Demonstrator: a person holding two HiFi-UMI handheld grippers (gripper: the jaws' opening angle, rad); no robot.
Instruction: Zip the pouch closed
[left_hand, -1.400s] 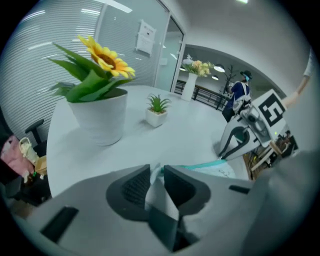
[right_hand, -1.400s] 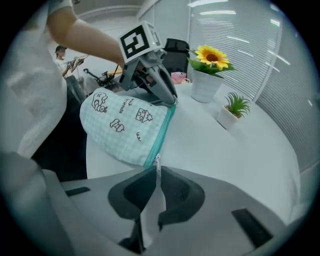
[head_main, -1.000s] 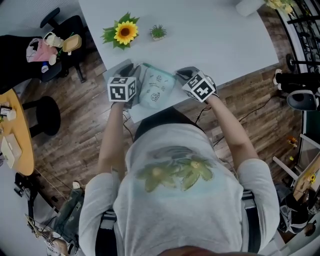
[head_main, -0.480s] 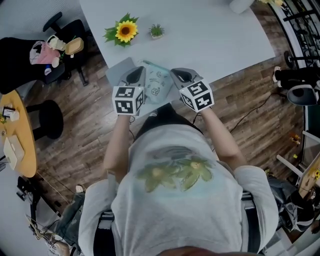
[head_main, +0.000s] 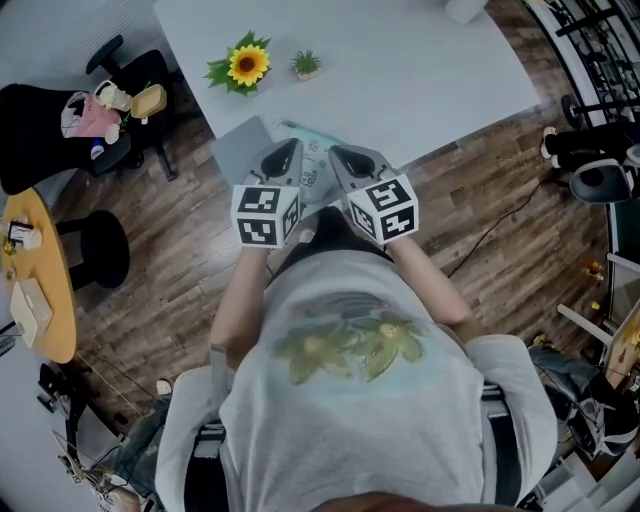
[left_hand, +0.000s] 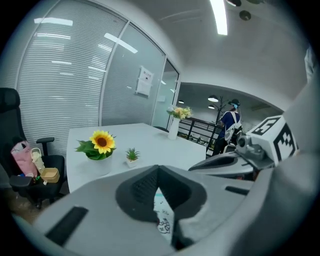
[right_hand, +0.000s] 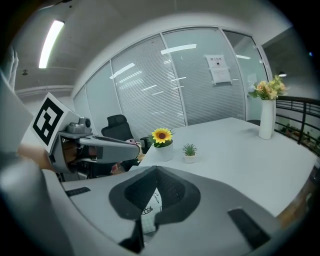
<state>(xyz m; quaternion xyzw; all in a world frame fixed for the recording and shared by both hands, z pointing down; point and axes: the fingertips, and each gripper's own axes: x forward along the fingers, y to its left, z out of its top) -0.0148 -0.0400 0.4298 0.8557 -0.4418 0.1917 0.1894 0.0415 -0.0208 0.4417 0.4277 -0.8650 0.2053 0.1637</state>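
now pouch (head_main: 316, 158) over white table (head_main: 420, 70); wood floor (head_main: 480, 200), sunflower (head_main: 248, 64), blinds (left_hand: 60, 85).

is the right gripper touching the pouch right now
Touching. In the right gripper view, the right gripper has its jaws shut on a printed fold of the pouch.

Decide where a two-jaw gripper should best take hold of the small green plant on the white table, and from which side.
Take the small green plant by its white pot, jaws level across its sides: the leaves fan out on top and would likely crush. Come from the bare table side, away from the sunflower standing close beside it.
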